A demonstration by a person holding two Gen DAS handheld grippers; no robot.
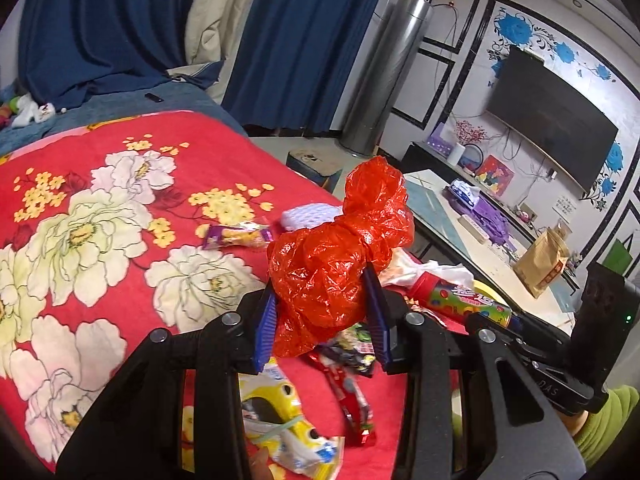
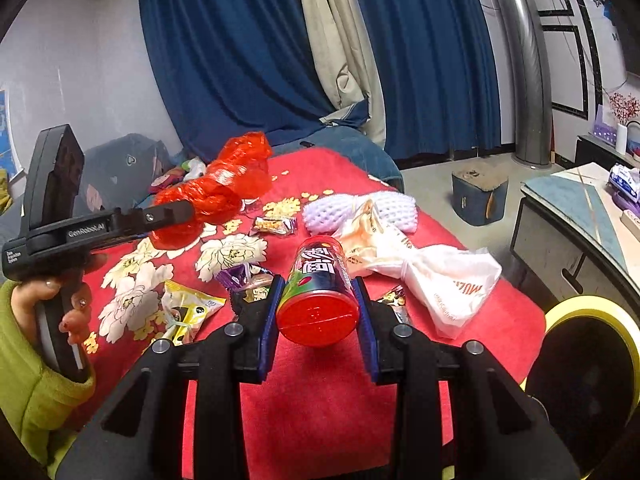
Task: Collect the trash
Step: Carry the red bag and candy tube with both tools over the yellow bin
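- L gripper (image 1: 325, 300) clamped on a crumpled red plastic bag (image 1: 336, 256); blue pads press both sides, bag held up off the red floral blanket (image 1: 120, 220).
- R gripper (image 2: 318, 312) clamped on a snack canister (image 2: 318, 292), red lid facing the cam, lifted clear of the blanket.
- L wrist view only: wall TV (image 1: 552, 120), a brown paper bag (image 1: 542, 264) on the low table (image 1: 460, 236), a purple tissue pack on same table. Canister seen side-on at right, in the other tool's grip.
- L view also shows trash right under the held bag: yellow wrapper (image 1: 280, 420) w/ a green band, red wrapper (image 1: 352, 404), dark packet between them.
- R wrist view only: white plastic bag (image 2: 448, 288) lying flat beyond the canister, touching a beige wrapper (image 2: 372, 236); yellow-rimmed bin (image 2: 588, 356) at lower right beside the blanket edge.
- R view shows the L tool from the side, hand (image 2: 60, 304) in a green sleeve on its handle, red bag bulging out past the fingers.
- Both views: white foam net (image 2: 360, 208) and small purple-orange snack packet (image 2: 276, 225) far side of blanket, near each other; blue curtains (image 2: 240, 48) and silver column behind.
- R view: small dark stool on floor past the blanket.
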